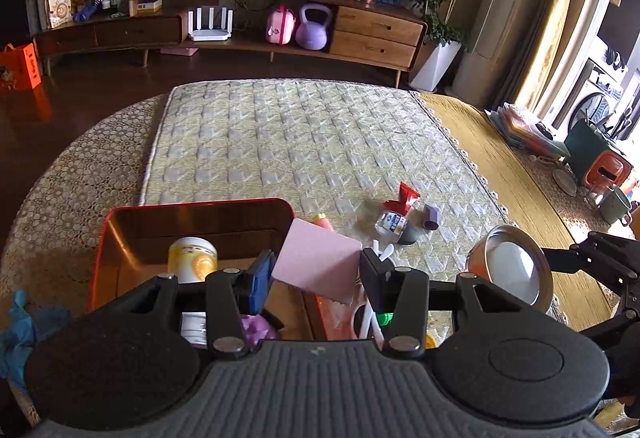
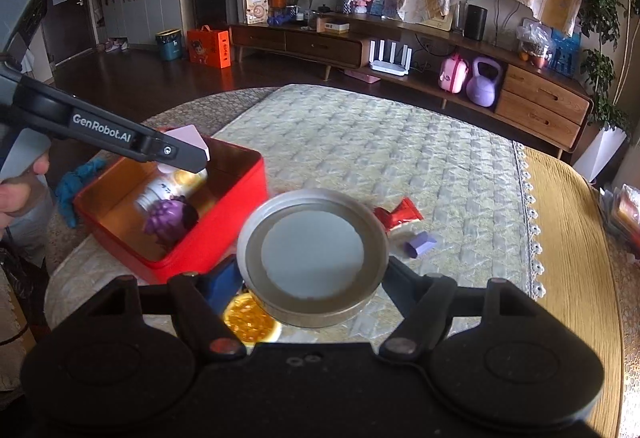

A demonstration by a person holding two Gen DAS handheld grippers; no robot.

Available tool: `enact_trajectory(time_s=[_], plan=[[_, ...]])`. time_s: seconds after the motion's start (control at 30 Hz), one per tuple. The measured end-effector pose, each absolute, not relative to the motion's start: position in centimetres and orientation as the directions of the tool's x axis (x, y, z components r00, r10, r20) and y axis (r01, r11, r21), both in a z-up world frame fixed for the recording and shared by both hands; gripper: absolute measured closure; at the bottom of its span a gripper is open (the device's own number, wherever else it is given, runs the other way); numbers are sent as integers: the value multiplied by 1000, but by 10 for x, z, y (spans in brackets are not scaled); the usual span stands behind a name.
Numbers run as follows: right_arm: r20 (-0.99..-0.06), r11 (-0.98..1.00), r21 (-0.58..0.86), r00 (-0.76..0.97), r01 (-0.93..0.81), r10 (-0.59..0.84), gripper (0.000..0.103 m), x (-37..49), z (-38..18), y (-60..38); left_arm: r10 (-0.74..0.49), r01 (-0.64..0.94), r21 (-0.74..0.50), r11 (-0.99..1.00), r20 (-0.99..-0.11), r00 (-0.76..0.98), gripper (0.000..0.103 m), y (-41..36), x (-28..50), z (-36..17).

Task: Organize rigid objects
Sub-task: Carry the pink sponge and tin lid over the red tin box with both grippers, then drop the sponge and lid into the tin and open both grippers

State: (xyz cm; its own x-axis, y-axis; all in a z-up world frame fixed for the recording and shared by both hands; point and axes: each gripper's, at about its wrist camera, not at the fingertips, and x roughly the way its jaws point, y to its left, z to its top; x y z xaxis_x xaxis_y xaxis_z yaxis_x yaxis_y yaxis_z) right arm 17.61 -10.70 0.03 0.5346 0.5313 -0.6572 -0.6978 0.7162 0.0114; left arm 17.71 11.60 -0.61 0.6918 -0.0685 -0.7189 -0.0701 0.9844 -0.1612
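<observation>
Two grippers, left fingers (image 1: 262,280) clamped on a pink block (image 1: 318,262), right fingers (image 2: 224,282) gripping a round metal tin (image 2: 314,256)

One red box (image 2: 224,222), one pink block (image 1: 320,262), one round metal tin (image 2: 316,258), one purple hexagonal piece (image 2: 420,244), one red packet (image 2: 400,216), two hand-held grippers.

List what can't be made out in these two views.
- Box floor, left wrist view: hidden by the pink block and left gripper.
- Yellow item, right wrist view: half covered by the metal lid.
- Bottle label, right wrist view: blurred.
</observation>
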Motion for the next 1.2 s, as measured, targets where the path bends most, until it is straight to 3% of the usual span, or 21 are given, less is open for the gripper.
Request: enact_trajectory(time_s=[0.6, 1.2], plan=[[-692, 665, -60, 511, -744, 509, 28, 161, -15, 23, 30, -243, -178, 954, -748, 664, 57, 215, 162, -34], [-748, 692, -100, 512, -715, 422, 28, 197, -52, 75, 72, -247, -106, 963, -783, 618, 57, 223, 212, -73]])
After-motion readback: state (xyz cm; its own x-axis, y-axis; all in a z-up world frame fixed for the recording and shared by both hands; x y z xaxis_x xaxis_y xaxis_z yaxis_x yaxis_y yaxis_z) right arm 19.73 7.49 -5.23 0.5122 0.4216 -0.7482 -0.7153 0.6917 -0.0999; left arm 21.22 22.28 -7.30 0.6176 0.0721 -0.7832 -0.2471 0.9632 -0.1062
